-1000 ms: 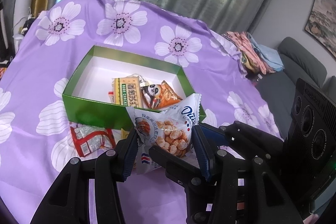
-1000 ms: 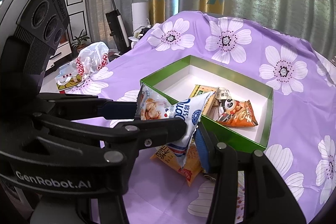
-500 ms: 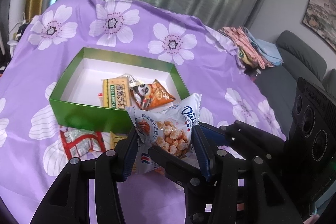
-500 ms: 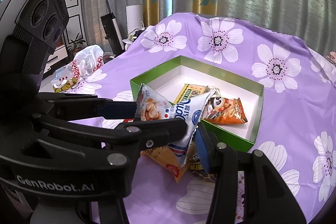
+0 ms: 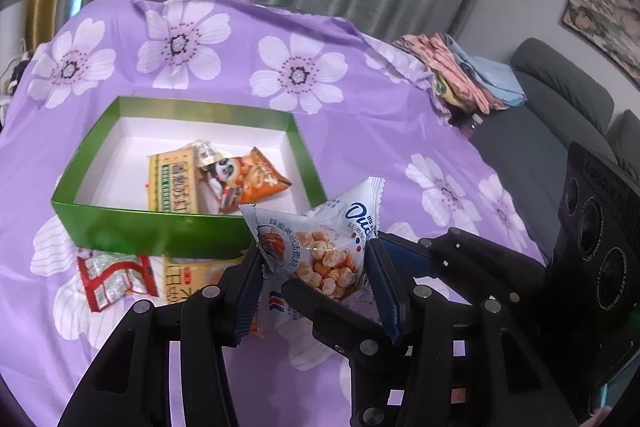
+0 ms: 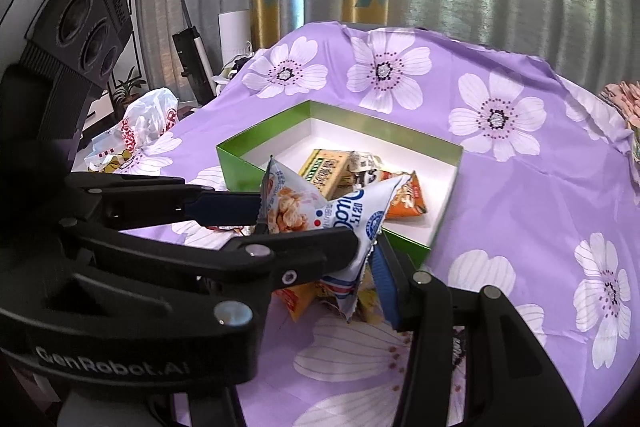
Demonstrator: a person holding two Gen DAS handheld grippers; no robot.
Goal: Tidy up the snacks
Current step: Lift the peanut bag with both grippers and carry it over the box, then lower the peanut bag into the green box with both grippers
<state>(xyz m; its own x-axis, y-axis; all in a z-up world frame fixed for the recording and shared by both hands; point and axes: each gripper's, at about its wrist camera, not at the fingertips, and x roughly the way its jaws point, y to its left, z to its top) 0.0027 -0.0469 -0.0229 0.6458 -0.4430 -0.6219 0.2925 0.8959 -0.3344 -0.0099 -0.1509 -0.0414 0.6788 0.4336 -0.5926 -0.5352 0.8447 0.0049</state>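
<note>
Both grippers hold one white snack bag [image 5: 320, 247] printed with round biscuits, above the purple flowered cloth. My left gripper [image 5: 316, 267] is shut on it from the sides. My right gripper [image 6: 360, 247] is shut on the same bag [image 6: 320, 211], crossing the left one's fingers. Behind the bag stands a green box [image 5: 160, 231] with a white inside, holding a yellow cracker pack [image 5: 172, 187] and an orange panda bag [image 5: 248, 179]. A red-and-white packet [image 5: 112, 279] and a yellow pack [image 5: 192, 275] lie on the cloth in front of the box.
More snack packets [image 6: 304, 299] lie on the cloth under the held bag. Folded clothes [image 5: 460, 75] sit at the table's far right edge, by a grey sofa [image 5: 560, 115]. A plastic bag [image 6: 140, 127] and a vacuum [image 6: 188, 47] stand beyond the left edge.
Both grippers with the bag have shifted rightward and slightly up relative to the box, which now sits further left in the left wrist view. The grip on the bag is unchanged.
</note>
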